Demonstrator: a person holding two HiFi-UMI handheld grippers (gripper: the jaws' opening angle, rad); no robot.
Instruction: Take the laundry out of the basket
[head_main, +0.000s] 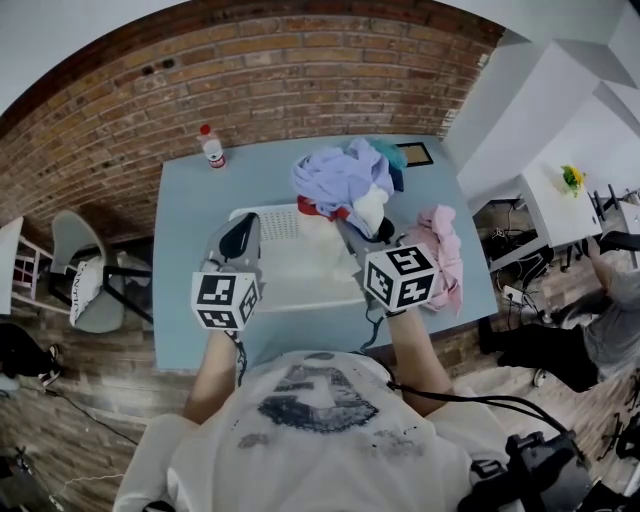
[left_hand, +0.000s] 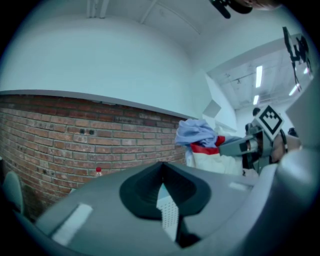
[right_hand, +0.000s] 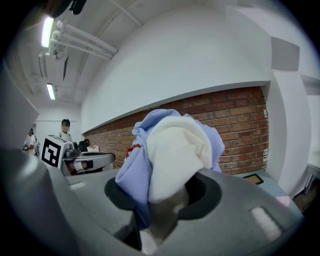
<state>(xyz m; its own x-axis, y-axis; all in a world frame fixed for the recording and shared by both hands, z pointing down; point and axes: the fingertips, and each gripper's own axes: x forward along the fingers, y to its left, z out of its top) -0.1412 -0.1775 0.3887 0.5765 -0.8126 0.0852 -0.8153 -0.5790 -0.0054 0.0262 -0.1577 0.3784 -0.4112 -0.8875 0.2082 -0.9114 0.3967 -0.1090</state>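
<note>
**Right tongs (right_hand: 162, 220) hold a laundry bundle (head_main: 345, 178) over the laundry basket (head_main: 268, 213); left tongs (left_hand: 161, 170) grip its rim.**

The left tongs look closed on the basket's perforated wall at its left corner. The right tongs are clamped part-open on a white garment and a lilac one. A red-trimmed piece hangs in the same bundle, above the basket's far right corner. Pieces only draped over the pinched cloth could slide off, back into the basket or onto the table (head_main: 190, 230) by the pink garment (head_main: 440, 255).
</note>
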